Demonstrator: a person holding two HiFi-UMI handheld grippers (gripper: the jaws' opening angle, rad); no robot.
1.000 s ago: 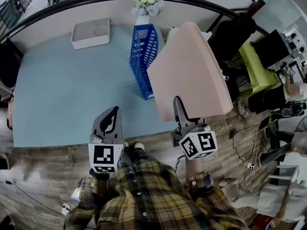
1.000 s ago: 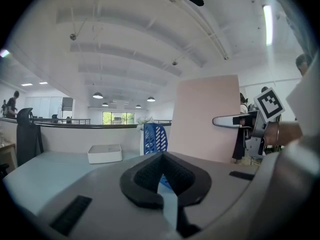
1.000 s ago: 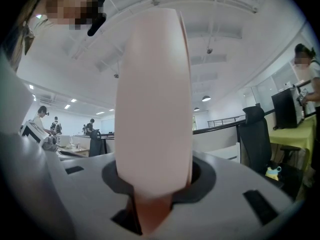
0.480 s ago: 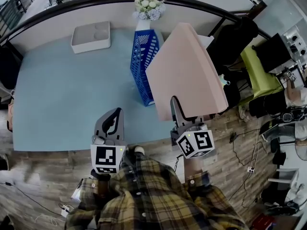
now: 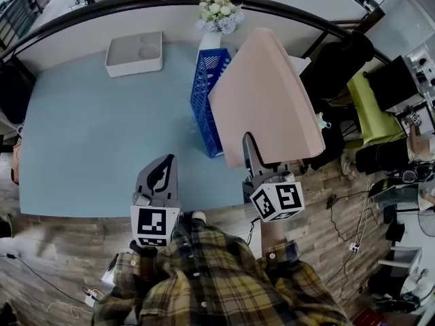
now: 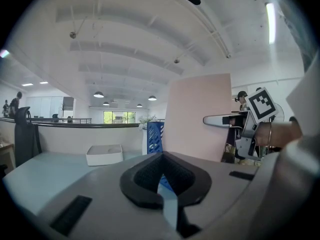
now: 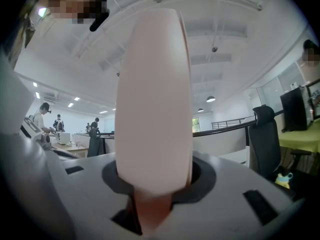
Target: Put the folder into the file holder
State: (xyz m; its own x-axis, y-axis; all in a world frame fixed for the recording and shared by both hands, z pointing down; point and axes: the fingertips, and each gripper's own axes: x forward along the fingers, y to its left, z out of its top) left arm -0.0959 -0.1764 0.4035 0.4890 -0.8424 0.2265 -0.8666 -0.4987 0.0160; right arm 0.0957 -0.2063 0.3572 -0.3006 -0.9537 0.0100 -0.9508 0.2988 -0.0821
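We grip the folder (image 5: 268, 100) by its lower edge, jaws of the right gripper (image 5: 251, 153) clamped, just right of the file holder (image 5: 209, 104). It seems light, stiff, perhaps slippery. The left gripper (image 5: 158, 176) has its jaws closed, empty.

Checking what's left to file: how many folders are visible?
1: the pink folder, clamped upright in the right gripper, beside the blue file holder. Others could be hidden inside it.

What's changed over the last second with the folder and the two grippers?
The right gripper, still shut on the pink folder, has carried it slightly forward toward the blue file holder. The left gripper edged forward too, still shut and empty. Nothing was taken or let go; the holder, white tray and flowers stayed put.
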